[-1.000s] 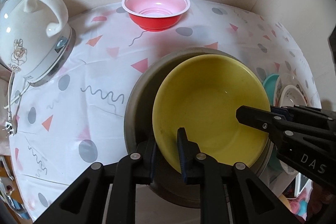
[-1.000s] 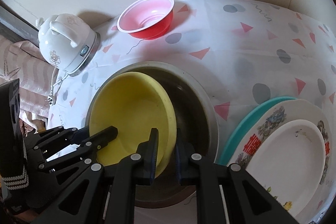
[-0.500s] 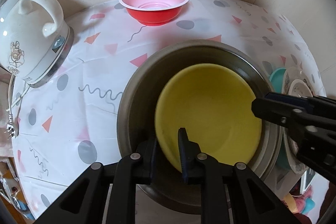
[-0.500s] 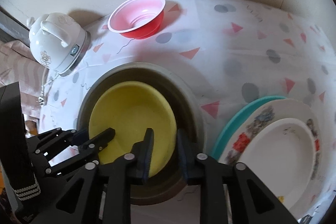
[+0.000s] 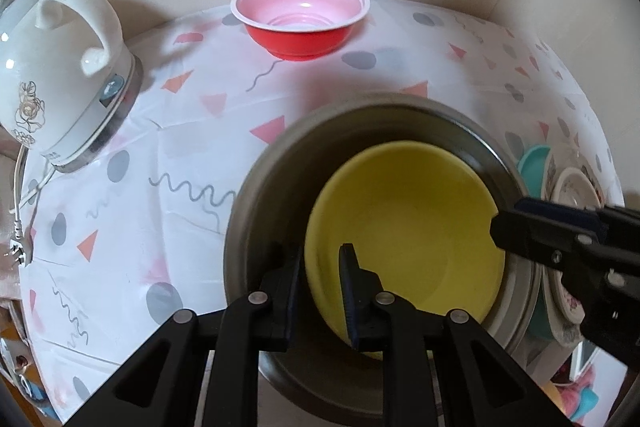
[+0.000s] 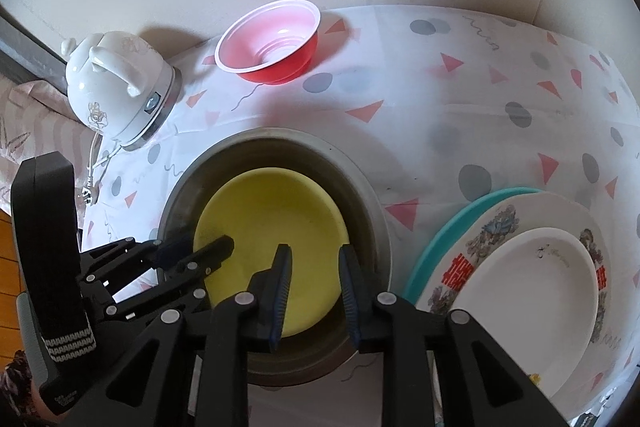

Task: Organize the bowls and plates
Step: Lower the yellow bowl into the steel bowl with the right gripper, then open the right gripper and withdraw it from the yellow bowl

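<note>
Left-wrist view: left gripper (image 5: 320, 279) pinches the near rim of the yellow bowl (image 5: 404, 227) inside the steel bowl (image 5: 256, 195); right gripper (image 6: 314, 279) stands slightly parted, straddling its rim. One-sided release could tip it.

The left gripper (image 5: 320, 269) had its two fingers straddling the near rim of the yellow bowl (image 5: 404, 227), which sat inside a bigger steel bowl (image 5: 264, 187). Couldn't really tell if the pads were pressing. The right gripper (image 5: 504, 227) poked in from the right side. Further ahead sat a red bowl (image 5: 300, 19), with a white kettle (image 5: 60, 75) off left.
</note>
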`<state>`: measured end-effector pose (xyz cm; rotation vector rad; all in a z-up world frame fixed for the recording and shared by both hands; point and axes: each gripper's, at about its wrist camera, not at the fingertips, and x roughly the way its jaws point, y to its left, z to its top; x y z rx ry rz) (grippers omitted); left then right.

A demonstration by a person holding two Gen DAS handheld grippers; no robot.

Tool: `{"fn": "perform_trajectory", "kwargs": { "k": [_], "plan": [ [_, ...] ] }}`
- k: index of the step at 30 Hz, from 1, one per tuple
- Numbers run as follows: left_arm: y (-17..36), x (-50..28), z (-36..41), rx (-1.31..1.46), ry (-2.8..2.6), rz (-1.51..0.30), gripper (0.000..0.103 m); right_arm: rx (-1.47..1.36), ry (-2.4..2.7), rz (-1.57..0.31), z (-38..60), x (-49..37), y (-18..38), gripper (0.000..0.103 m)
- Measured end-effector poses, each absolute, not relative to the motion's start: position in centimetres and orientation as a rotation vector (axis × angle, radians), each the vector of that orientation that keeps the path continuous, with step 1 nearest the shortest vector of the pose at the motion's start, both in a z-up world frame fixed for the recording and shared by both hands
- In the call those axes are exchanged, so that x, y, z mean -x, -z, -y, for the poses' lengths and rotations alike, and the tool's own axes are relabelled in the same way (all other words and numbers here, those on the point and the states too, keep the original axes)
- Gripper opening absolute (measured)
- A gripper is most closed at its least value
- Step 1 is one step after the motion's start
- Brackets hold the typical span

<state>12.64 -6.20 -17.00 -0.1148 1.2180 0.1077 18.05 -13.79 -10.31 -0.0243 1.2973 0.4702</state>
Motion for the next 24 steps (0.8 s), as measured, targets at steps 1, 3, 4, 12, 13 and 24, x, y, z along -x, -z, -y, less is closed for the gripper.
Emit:
{"fn": "perform_trajectory", "kwargs": {
  "k": [1, 3, 4, 12, 13, 24],
  "plan": [
    [16.9, -12.7, 6.1, 0.123, -0.106, -1.217, 0.020, 0.021, -0.476, -1.296, 13.8, -18.1, 10.3, 0.024],
    [16.7, -12.6, 6.0, 0.123, -0.113, -1.213, 0.020, 0.019, -0.486, -1.295, 13.7, -18.0, 10.3, 0.024],
    [16.5, -12.6, 6.0, 0.119, -0.117, -1.208, 0.021, 0.019, -0.489, -1.296, 13.6, -18.0, 10.4, 0.024],
    [14.8, -12.5, 6.4, 0.117, -0.117, -1.168, 0.042, 0.008, -0.504, -1.297, 13.3, -17.9, 10.6, 0.024],
    [14.8, -12.5, 6.5, 0.110, -0.117, -1.167, 0.042, 0.005, -0.505, -1.297, 13.3, -17.9, 10.7, 0.024],
    [14.3, -12.5, 6.2, 0.112, -0.124, -1.158, 0.044, -0.017, -0.516, -1.298, 13.5, -18.0, 10.8, 0.024]
  ]
}}
